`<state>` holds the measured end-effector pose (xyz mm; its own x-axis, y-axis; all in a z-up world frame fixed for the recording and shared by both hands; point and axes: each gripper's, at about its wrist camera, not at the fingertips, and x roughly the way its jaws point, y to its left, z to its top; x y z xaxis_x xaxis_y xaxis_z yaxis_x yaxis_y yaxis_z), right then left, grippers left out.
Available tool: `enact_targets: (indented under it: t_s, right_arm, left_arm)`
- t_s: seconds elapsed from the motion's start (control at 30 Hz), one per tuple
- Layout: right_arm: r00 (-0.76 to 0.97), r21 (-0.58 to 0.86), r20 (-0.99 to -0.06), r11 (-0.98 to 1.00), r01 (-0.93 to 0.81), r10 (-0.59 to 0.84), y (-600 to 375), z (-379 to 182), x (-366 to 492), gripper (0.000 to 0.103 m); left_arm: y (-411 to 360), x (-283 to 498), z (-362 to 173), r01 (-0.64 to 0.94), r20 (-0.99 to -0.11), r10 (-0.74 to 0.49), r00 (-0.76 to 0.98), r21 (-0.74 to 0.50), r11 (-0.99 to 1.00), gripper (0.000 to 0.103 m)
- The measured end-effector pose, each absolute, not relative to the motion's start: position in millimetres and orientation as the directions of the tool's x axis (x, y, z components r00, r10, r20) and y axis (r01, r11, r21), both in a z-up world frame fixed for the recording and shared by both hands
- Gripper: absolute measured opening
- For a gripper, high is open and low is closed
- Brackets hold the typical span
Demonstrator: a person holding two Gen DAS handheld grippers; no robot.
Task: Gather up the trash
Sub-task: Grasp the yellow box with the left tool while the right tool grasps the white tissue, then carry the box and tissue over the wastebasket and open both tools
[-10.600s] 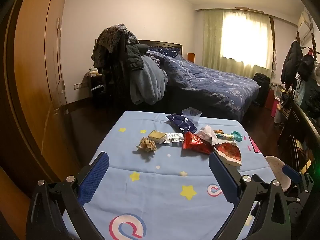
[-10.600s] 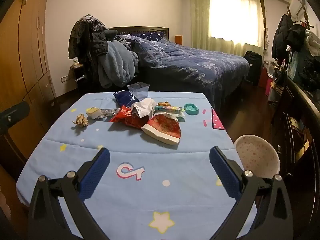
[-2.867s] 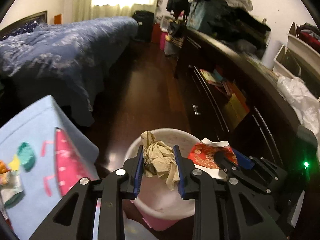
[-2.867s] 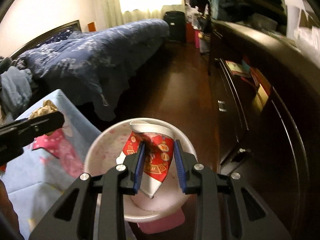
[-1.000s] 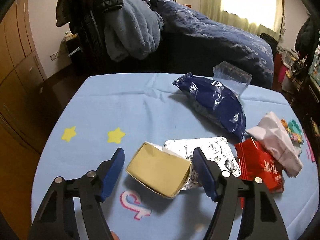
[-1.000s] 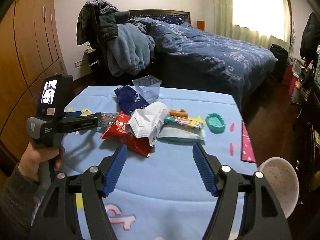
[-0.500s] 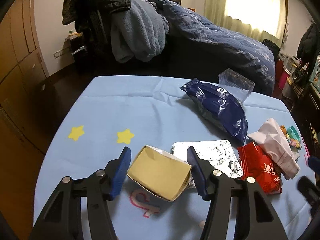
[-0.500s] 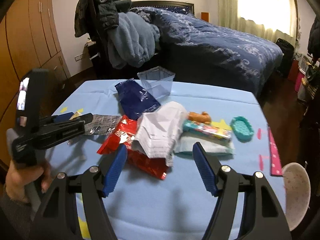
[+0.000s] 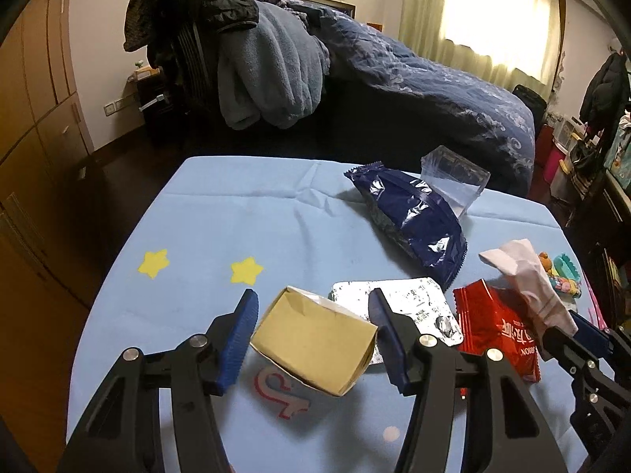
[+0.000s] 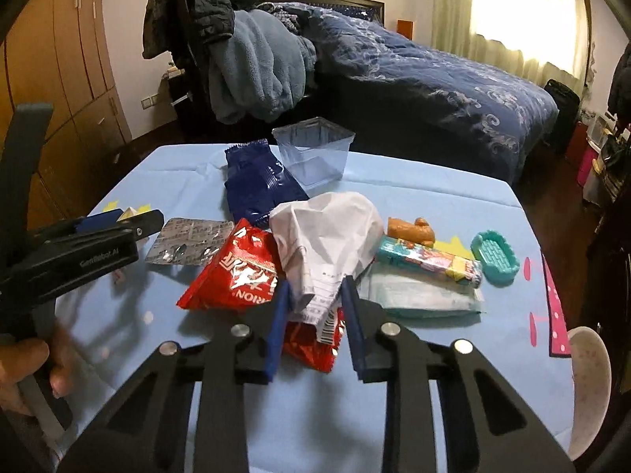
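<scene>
**Kid:** What are the two claws doing?

**Helper:** The left claw (image 9: 313, 333) has its two blue pads on each side of the little yellow paper box (image 9: 313, 345). The box sits on the bench (image 9: 236, 220). The right pad looks like it touches the box. I see a thin gap by the left pad, so I think the box is not squeezed yet.

**Kid:** And the other one?

**Helper:** The right claw (image 10: 315, 309) has just been closing. Now it pinches the bottom end of the white crumpled paper (image 10: 327, 236). That paper lies on top of the red snack bag (image 10: 236, 268).

**Kid:** Is the trash all gone?

**Helper:** No, lots is left. The dark blue snack bag (image 9: 410, 216), the silver pill sheet (image 9: 410, 303) and the clear plastic cup (image 10: 313, 151) are on the bench too. So are the wet wipes pack (image 10: 426, 295), the candy pack (image 10: 430, 262), a small orange toy (image 10: 410, 228) and a teal dish (image 10: 495, 256). I cannot tell if those last ones are trash.

**Kid:** Where does it all go?

**Helper:** I think into the white bin (image 10: 589, 386) beside the bench, at the right edge. I cannot see inside it from here. Both pieces must be lifted and carried there. I think the job is near its start.
</scene>
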<state>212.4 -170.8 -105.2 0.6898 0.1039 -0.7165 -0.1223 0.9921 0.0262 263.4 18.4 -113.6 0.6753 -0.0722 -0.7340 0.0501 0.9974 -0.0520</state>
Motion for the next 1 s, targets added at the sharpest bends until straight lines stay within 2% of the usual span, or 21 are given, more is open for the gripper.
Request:
enact_targets:
  t_s: [0.63, 1.0]
  right_arm:
    - [0.733, 0.14, -0.653, 0.982, -0.13, 0.19, -200, -70, 149, 0.027]
    - [0.749, 0.175, -0.626, 0.975, -0.136, 0.217, -214, -57, 111, 0.027]
  left_arm:
    - [13, 196, -79, 0.055, -0.678, -0.056, 0.733, -0.022, 0.998, 0.058]
    - [14, 155, -57, 0.101, -0.632, -0.138, 0.763, -0.094, 0.99, 0.058]
